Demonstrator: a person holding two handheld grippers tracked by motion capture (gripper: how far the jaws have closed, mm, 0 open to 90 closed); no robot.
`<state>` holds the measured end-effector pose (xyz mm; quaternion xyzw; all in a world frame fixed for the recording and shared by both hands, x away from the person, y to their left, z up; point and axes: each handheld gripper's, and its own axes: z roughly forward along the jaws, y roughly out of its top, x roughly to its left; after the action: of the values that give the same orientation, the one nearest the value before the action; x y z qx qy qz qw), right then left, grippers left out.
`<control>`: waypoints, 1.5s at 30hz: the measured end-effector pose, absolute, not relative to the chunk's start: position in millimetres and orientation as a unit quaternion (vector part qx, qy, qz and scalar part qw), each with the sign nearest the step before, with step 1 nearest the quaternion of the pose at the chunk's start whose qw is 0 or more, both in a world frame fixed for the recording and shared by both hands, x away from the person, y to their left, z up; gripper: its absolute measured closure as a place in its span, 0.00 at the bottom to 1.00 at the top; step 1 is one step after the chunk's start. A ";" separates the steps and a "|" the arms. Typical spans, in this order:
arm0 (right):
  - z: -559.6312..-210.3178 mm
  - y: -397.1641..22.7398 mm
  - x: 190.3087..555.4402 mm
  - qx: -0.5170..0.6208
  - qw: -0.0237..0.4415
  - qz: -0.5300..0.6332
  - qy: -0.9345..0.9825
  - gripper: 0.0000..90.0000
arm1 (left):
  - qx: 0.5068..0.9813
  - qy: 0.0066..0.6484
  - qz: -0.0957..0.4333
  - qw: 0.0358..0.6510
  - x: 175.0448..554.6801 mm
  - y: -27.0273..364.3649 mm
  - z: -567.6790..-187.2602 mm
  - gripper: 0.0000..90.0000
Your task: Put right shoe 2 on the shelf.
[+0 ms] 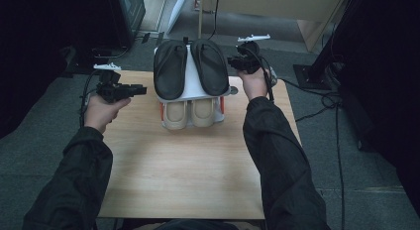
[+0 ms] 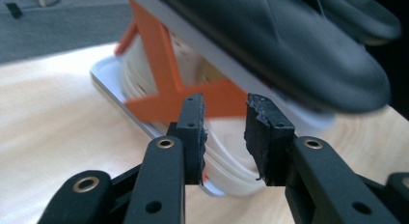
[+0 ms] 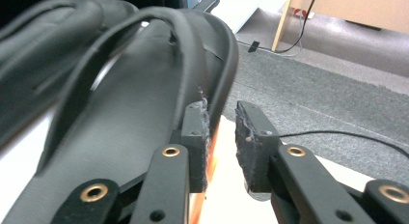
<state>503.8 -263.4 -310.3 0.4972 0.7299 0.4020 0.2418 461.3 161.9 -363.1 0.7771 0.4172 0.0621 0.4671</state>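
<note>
Both grippers, left at 9 o'clock, right at 3, jaws parted, nothing gripped; sandals still racked; removal not started.

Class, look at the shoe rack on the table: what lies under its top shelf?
Under the white top shelf sits a pair of cream shoes, toes poking out. Their rear halves are hidden by the shelf and the black slippers on it.

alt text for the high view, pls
A two-tier shoe rack stands at the far edge of a wooden table, black slippers on top, cream shoes below. A person holds the left gripper and right gripper beside it.
</note>
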 end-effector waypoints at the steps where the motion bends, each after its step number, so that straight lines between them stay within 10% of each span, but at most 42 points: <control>1: -312.7 -265.9 504.2 0.491 0.248 0.403 0.731 0.82 | 0.779 0.417 0.065 0.463 465.6 161.1 -359.5 0.77; 45: -346.2 -255.4 510.3 0.465 0.224 0.411 0.751 0.79 | 0.785 0.437 0.078 0.432 520.1 121.9 -344.8 0.70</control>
<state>510.3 -255.4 -346.2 0.4651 0.7511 0.4113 0.2245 520.1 121.9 -344.8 0.7851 0.4371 0.0782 0.4319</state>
